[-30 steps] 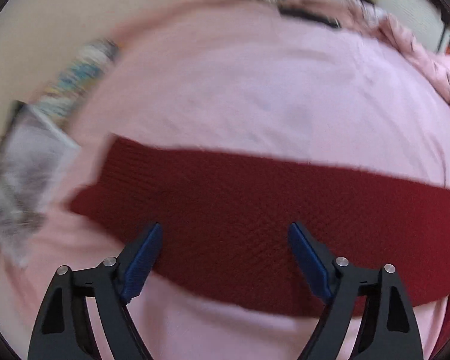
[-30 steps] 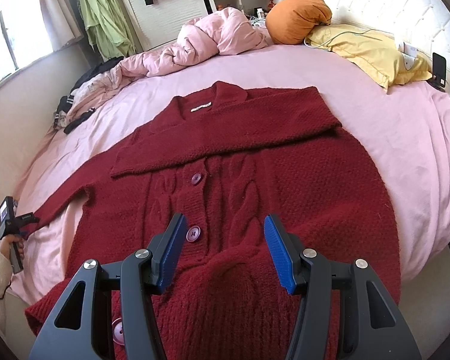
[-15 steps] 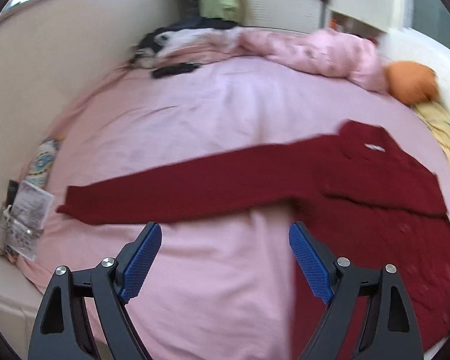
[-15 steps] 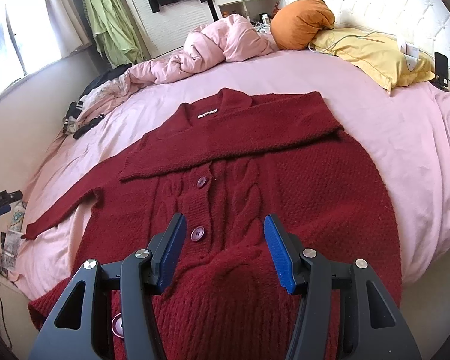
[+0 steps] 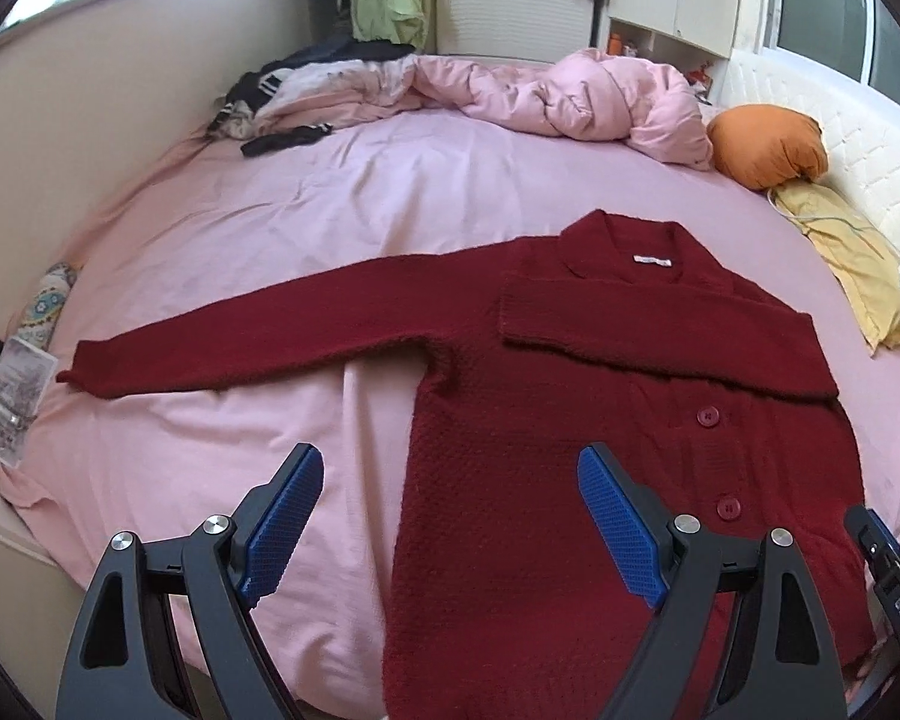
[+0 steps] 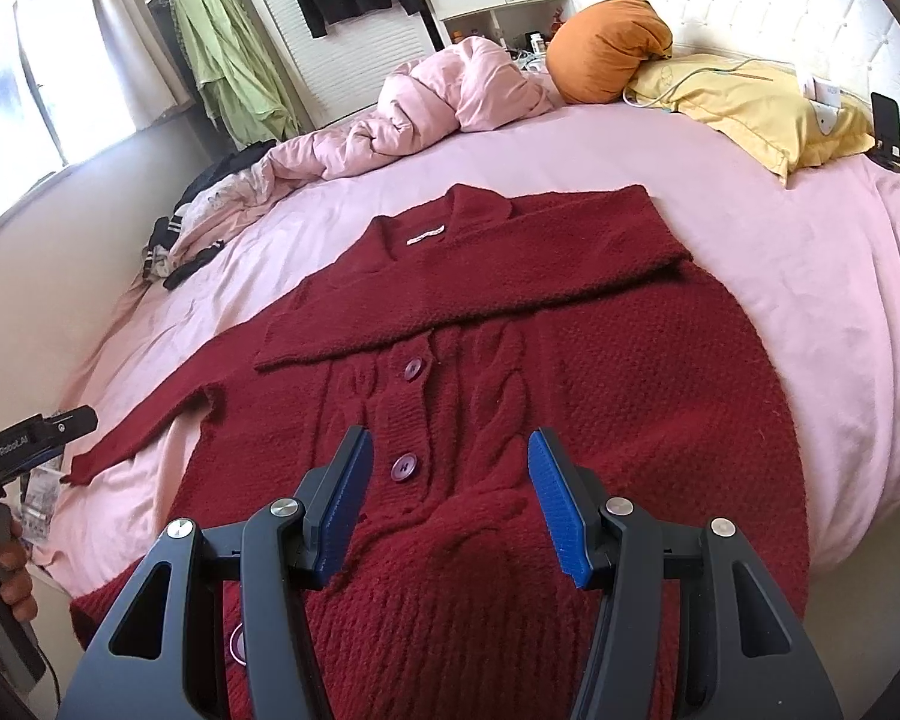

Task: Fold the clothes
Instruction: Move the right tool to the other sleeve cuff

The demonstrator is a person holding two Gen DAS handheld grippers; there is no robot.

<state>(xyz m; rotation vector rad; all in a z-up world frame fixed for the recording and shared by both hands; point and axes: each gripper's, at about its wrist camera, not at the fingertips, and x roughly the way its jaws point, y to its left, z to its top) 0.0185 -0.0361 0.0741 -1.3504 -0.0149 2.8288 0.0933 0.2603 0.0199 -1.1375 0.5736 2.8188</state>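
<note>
A dark red knit cardigan (image 5: pixel 600 432) lies buttoned-side up on the pink bed sheet (image 5: pixel 330 192). One sleeve (image 5: pixel 660 330) is folded across its chest. The other sleeve (image 5: pixel 258 336) stretches flat to the left, its cuff near the bed's edge. My left gripper (image 5: pixel 450 462) hangs open above the sheet and the cardigan's left side, holding nothing. My right gripper (image 6: pixel 450 444) stands open over the cardigan (image 6: pixel 570 372) near its hem, by the lower buttons (image 6: pixel 403 464). A low hump of knit rises below its fingers, and the pads do not press on it.
A bunched pink duvet (image 5: pixel 570 90), an orange pillow (image 5: pixel 768 144) and a yellow pillow (image 6: pixel 750 102) lie at the bed's far end. Dark clothes (image 5: pixel 282 138) sit far left. Packets (image 5: pixel 12 384) rest by the left edge. A hand (image 6: pixel 6 564) holds the left gripper's handle.
My left gripper has drawn back and risen from close above the outstretched sleeve, so the whole cardigan now shows. The sleeve stays flat on the sheet. The right gripper has kept still.
</note>
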